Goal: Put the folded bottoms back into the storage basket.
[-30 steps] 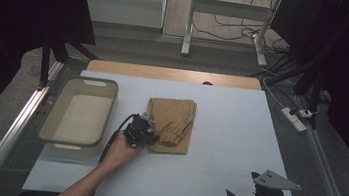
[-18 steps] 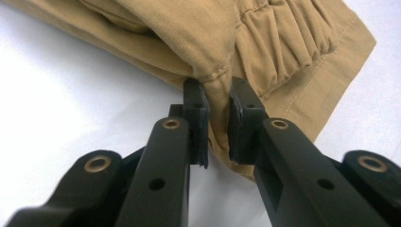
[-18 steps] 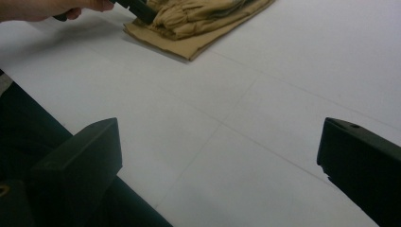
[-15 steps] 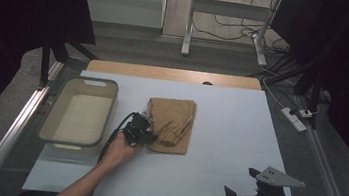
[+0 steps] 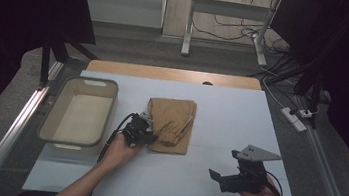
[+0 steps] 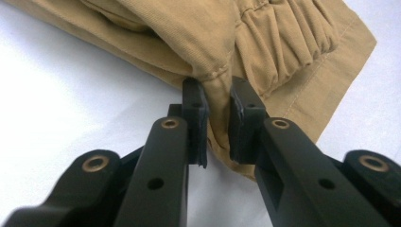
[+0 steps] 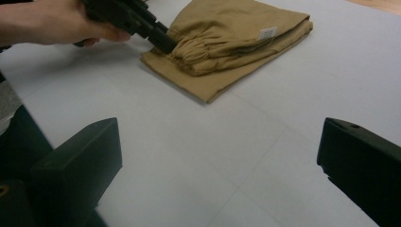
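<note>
Right gripper [image 5: 220, 178] shifted slightly leftward, jaws spread wide, well apart from folded tan garment [image 5: 173, 124], garment laid just right of beige bin [image 5: 54, 118], its near-left edge pinched by left gripper [image 6: 218, 120]

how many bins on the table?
1. A beige bin sits at the table's left edge, left of the folded tan trousers that the left tool pinches. Nothing hides a second one.
</note>
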A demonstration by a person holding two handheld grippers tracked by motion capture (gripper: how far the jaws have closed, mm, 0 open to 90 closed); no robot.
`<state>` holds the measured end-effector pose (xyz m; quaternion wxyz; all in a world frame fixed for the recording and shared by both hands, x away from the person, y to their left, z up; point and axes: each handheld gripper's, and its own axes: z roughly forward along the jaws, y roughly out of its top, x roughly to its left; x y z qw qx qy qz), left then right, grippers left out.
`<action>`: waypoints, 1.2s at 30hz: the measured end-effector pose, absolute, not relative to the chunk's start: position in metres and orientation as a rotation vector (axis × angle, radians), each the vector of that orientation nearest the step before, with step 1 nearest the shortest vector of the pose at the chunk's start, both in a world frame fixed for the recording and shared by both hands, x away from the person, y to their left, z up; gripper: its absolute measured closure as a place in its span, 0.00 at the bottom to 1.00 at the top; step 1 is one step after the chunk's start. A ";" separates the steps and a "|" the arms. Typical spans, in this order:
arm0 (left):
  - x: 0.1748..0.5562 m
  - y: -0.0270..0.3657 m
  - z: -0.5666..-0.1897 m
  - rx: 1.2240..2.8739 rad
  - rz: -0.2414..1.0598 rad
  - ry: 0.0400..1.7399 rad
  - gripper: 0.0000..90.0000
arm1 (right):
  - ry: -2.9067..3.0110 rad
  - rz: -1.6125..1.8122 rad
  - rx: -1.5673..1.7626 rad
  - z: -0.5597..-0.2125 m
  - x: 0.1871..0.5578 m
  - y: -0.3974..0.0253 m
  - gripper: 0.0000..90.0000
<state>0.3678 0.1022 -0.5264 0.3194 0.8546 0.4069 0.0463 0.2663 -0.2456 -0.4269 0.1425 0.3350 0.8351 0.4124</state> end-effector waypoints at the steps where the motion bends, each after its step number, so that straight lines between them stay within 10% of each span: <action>1: 0.368 0.102 -0.526 2.248 0.124 1.070 0.87 | 2.409 1.202 0.974 -0.427 0.271 -0.243 0.01; 36: 0.368 0.100 -0.526 2.245 0.119 1.102 0.86 | 2.467 1.131 0.978 -0.454 0.409 -0.177 0.00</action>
